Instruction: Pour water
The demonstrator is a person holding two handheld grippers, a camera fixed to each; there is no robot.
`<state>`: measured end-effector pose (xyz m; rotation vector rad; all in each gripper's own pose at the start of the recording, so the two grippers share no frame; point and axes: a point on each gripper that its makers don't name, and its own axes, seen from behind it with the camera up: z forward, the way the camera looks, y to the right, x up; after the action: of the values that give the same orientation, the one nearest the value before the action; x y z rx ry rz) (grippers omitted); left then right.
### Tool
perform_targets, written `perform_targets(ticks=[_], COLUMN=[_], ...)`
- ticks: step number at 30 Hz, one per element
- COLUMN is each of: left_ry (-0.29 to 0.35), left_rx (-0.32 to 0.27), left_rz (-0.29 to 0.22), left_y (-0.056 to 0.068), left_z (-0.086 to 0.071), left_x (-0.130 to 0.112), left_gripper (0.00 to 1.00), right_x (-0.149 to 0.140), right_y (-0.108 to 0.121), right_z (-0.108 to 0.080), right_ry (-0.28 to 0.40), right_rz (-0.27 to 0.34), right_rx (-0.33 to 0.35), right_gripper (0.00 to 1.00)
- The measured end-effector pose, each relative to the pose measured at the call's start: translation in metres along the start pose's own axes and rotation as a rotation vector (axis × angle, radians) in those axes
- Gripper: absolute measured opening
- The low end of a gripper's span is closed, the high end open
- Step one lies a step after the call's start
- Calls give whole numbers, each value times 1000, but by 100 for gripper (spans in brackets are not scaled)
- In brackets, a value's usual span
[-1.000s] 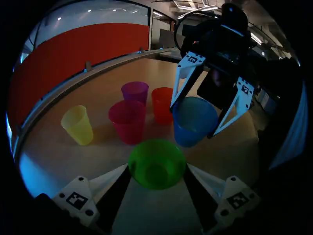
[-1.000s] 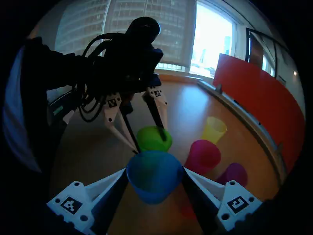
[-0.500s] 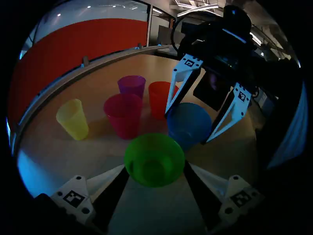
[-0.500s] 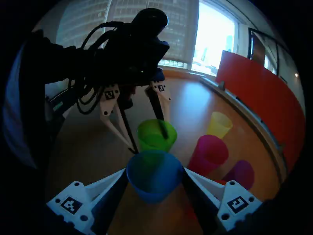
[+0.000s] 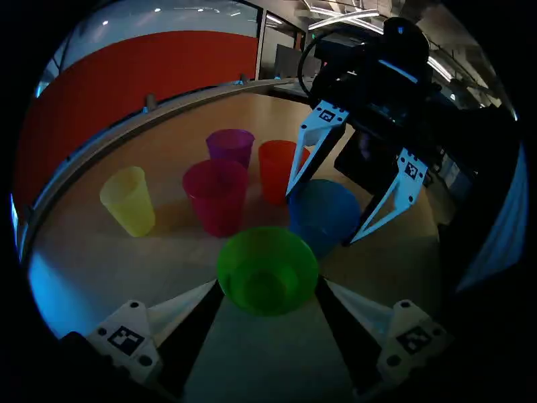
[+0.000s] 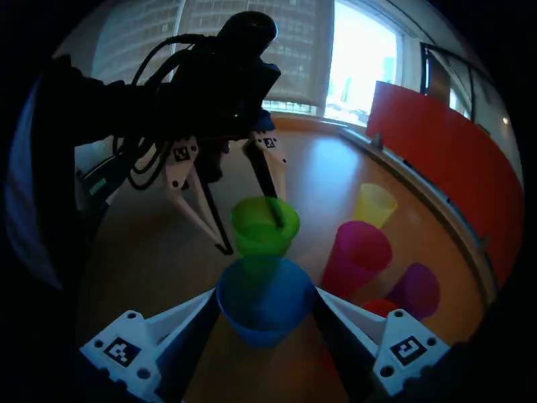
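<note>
Wooden table (image 5: 80, 282) before a red wall panel (image 5: 134, 74), with a cluster of spare cups (image 5: 216, 196) standing far left. The left gripper (image 5: 268, 283) is clamped on the green cup (image 5: 267, 269), and the right gripper (image 6: 266, 291) on the blue cup (image 6: 266, 312), both upright at near centre. Within the last second the green cup has closed in just beyond the blue rim, so pouring looks imminent but has not begun.

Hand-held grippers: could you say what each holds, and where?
Left hand-held gripper holds the green cup by its sides; right hand-held gripper, the blue cup likewise.
</note>
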<state>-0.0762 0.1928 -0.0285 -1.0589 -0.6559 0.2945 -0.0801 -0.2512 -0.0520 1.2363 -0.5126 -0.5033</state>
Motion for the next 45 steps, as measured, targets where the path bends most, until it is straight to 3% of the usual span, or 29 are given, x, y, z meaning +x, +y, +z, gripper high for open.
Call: perform_targets(ticks=[20,45], left_ry=[-9,-24], left_rx=[25,129], left_rz=[-3,-24], left_y=[0,-7], left_z=[-10,-49], left_x=[-6,-28], left_gripper=[98,98], right_x=[-17,-43], right_y=[-4,2], right_z=[-15,-72], right_ry=[-44,-40], right_rz=[-2,96], right_rx=[-38,-148], right_gripper=[100,100])
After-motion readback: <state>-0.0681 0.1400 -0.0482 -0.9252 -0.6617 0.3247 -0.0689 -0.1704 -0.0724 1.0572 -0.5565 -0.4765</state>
